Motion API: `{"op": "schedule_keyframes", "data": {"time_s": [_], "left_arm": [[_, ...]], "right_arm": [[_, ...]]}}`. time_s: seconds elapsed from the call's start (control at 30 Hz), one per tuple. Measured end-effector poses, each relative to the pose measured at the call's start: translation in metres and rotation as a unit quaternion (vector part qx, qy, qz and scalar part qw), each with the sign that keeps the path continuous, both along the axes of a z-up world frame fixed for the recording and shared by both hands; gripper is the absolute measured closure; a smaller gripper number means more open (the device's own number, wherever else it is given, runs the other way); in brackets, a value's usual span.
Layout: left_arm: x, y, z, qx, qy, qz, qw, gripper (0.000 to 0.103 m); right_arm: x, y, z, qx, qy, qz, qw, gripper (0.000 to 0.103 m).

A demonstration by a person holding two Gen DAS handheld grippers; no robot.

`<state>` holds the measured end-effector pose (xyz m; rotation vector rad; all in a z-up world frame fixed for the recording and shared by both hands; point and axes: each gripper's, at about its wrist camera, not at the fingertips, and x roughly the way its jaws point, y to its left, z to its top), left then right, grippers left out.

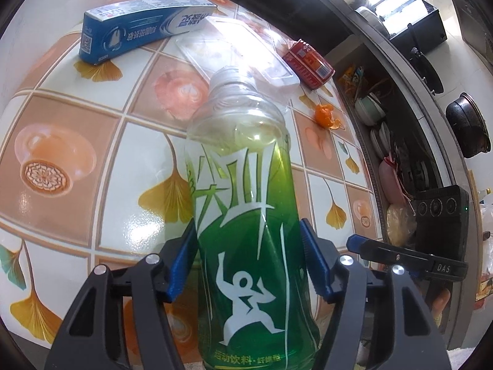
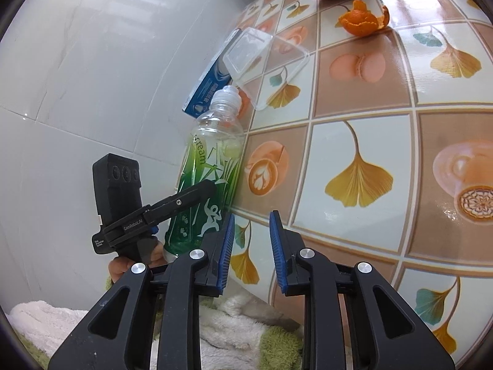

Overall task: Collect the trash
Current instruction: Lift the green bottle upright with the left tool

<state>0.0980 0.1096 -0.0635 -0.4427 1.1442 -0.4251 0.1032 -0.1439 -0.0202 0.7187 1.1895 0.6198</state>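
Green drink bottle [image 1: 246, 231], uncapped, clamped between left gripper [image 1: 249, 265] pads at table [image 1: 92, 141] edge; right gripper [image 2: 251, 256] parted, holding nothing; can [image 1: 308, 61], orange peel [image 2: 362, 20], toothpaste box [image 1: 135, 27], clear tray [image 1: 240, 52] lying on table.

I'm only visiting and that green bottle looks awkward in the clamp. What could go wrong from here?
The green bottle has no cap and a little liquid shows inside, so tipping it could spill. The left gripper holds it low on its smooth label, so it might slip. Swinging it could also knock the clear plastic tray just behind it.
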Motion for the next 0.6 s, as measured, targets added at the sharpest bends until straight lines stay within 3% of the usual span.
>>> {"op": "schedule_keyframes", "data": {"time_s": [0.6], "left_arm": [[-0.0029, -0.0023, -0.0005, 0.008, 0.004, 0.003, 1.0, 0.042]], "right_arm": [[0.0056, 0.0016, -0.0002, -0.002, -0.002, -0.012, 1.0, 0.073]]}}
